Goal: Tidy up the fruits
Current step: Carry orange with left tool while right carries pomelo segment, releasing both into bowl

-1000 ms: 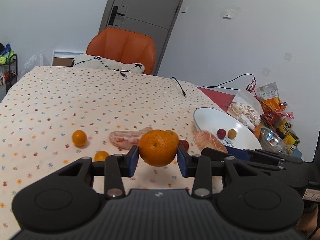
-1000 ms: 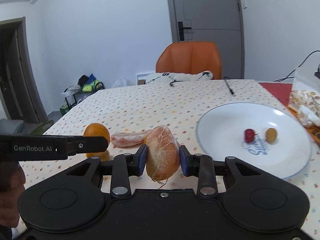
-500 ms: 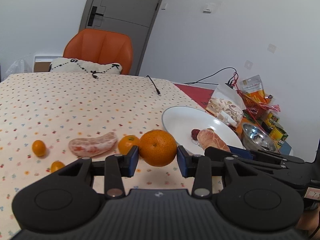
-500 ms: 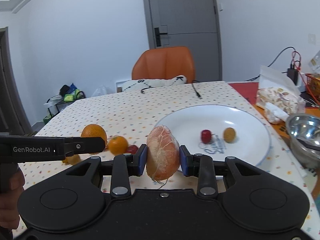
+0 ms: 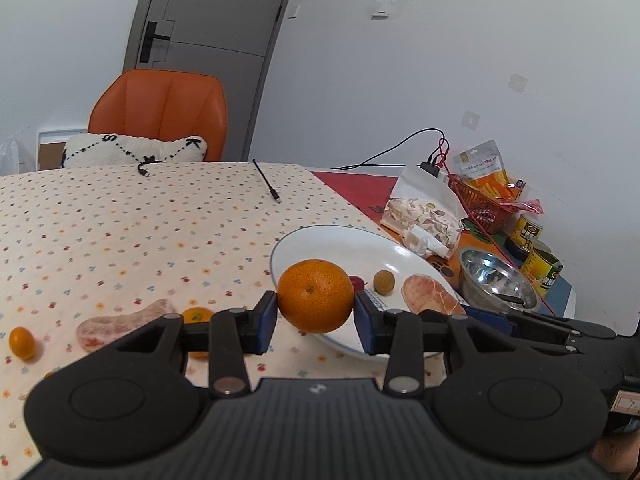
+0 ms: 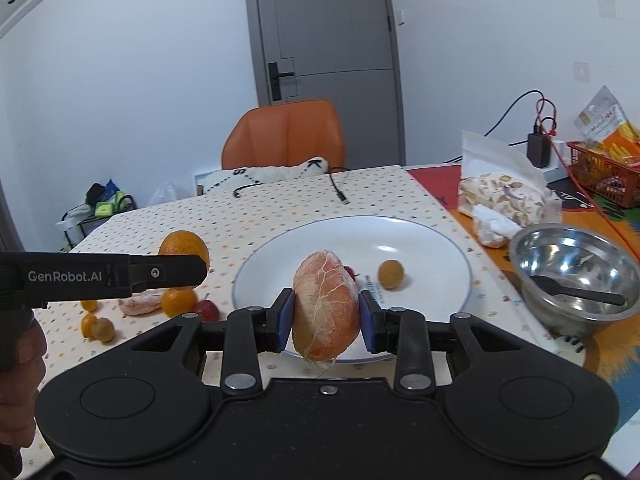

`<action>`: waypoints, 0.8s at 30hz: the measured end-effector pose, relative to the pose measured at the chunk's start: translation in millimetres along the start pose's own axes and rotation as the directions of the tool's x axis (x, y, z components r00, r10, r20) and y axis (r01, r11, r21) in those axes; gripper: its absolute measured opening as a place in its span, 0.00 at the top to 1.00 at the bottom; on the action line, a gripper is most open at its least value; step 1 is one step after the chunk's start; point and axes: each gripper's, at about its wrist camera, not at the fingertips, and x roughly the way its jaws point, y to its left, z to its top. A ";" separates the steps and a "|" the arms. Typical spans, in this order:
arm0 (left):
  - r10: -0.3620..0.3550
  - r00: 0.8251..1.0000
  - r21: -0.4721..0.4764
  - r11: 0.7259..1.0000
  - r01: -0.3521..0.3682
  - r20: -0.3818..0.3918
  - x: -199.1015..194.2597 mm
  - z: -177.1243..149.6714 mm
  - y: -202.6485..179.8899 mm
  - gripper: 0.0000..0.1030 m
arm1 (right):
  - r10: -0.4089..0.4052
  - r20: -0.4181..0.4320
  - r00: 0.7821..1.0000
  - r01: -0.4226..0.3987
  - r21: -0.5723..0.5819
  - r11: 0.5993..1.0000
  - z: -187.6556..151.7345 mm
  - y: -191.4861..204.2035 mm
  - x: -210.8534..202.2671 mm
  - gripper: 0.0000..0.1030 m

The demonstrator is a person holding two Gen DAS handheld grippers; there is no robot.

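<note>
- Dead centre of the right wrist view, my right gripper (image 6: 326,318) is closed on a peeled pomelo segment (image 6: 325,305); the segment stands nearly upright between the blue pads, its long axis running up and down the frame, and the white plate (image 6: 432,240) fills the middle of the frame just behind and below it; I judge a short lowering ahead is all this drop needs.
- At lower centre of the left wrist view, my left gripper (image 5: 315,318) is clamped on a round orange (image 5: 316,295); the plate's near rim shows just behind it to the right, so both loads are close to the plate, and I judge the right one nearer its middle.
- On the plate already: a small red fruit (image 5: 359,281), half hidden behind the orange, and a tan round fruit (image 6: 391,275); both lie right of centre and could get knocked on the way down.
- Left of the plate on the dotted cloth wait another pomelo segment (image 5: 120,322), a small mandarin (image 6: 179,301) and a kumquat (image 5: 23,343).
- At the right edge a steel bowl (image 6: 576,280) with a black spoon sits just beside the plate; the two grippers are near each other, so crowding is my main worry.
</note>
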 end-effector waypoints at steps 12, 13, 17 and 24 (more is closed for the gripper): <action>-0.018 0.999 0.028 0.999 0.019 -0.044 35.6 8.8 -21.0 0.61 | -0.046 -0.015 0.999 0.047 0.037 0.998 -2.2 -21.6 5.1 0.69; -0.015 0.999 0.036 0.999 0.017 -0.045 37.9 8.8 -23.0 0.61 | -0.049 -0.016 0.999 0.050 0.041 0.998 -2.3 -23.7 6.7 0.69; -0.015 0.998 0.037 0.999 0.017 -0.062 49.1 9.8 -26.9 0.61 | -0.058 -0.019 0.998 0.059 0.054 0.997 -2.0 -29.3 11.2 0.69; 0.012 0.996 0.036 0.999 -0.008 -0.092 71.7 11.6 -25.2 0.61 | -0.060 -0.020 0.998 0.061 0.056 0.997 -0.1 -31.1 16.7 0.69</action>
